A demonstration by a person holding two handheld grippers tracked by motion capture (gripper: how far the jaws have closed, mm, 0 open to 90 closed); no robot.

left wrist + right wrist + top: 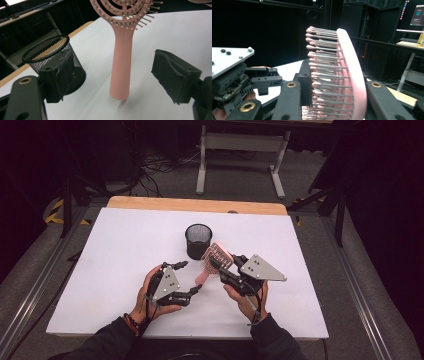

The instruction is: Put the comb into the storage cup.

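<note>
Clamping the pink hairbrush (215, 261) by its head, the right gripper (231, 266) holds it over the desk (110, 265).
Its jaws press on the bristle side and the back of the head. The left gripper (188, 277) stands with jaws apart, the brush handle between its pads (175, 75) but touching neither. A black mesh cup (198, 240) stands just beyond the brush.

On the table (100, 270), the mesh cup (198, 240) stood just left of and behind the hairbrush (214, 261).
</note>
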